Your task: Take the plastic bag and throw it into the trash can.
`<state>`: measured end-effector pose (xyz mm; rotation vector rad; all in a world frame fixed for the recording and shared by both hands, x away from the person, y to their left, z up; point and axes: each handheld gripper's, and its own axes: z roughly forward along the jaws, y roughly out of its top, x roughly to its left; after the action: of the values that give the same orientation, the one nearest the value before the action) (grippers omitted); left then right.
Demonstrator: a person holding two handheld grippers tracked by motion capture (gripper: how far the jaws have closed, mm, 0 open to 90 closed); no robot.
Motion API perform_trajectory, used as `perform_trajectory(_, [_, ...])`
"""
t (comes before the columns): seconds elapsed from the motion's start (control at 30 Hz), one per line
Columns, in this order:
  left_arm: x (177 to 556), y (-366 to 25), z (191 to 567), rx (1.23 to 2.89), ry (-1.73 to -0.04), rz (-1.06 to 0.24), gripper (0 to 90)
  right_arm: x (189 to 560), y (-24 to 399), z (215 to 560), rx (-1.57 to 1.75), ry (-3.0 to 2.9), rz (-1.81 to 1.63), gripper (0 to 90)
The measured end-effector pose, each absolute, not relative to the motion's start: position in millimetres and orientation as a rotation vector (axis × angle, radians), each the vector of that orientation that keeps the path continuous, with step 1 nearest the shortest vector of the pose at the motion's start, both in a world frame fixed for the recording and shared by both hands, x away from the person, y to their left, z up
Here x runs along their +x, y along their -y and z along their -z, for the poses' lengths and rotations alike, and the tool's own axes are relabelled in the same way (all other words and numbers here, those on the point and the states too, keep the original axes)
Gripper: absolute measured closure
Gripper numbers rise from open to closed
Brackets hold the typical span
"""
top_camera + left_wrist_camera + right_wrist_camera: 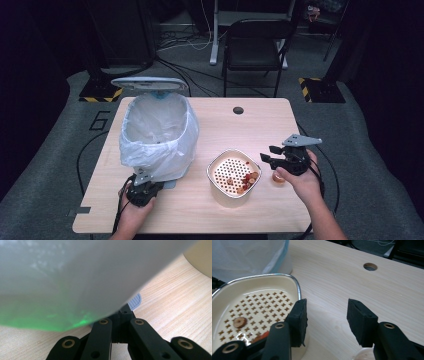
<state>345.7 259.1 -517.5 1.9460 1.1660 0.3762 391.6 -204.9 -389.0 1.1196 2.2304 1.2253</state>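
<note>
A pedal bin lined with a white plastic bag (157,132) stands at the table's left, its lid (149,83) raised. My left gripper (144,186) is at the bin's foot. In the left gripper view the left gripper (124,313) is shut, its tips against the grey ribbed pedal (135,301) under the bag (75,277). A cream perforated dish (215,167) holds food scraps (247,180) toward its right side. My right gripper (272,154) hovers just right of the dish. The right gripper (327,317) stands open over bare wood, its left pad (298,318) beside the dish rim (297,285). Nothing is between the pads.
A small orange cup-like thing (278,178) sits under my right hand. The wooden table (240,130) has a cable hole (238,110) at the back. A black chair (255,45) and floor cables lie beyond the table's far edge.
</note>
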Motion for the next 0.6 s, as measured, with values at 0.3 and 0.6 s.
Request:
perform_trajectory(0.3, [346, -259, 518, 1.945, -1.167, -0.376, 90.0, 394, 219, 401, 1.189, -2.175, -1.166, 37.4])
perform_trajectory(0.6, [346, -260, 518, 1.942, -1.165, -0.374, 90.0, 391, 229, 417, 1.256, -2.107, -1.139, 25.0])
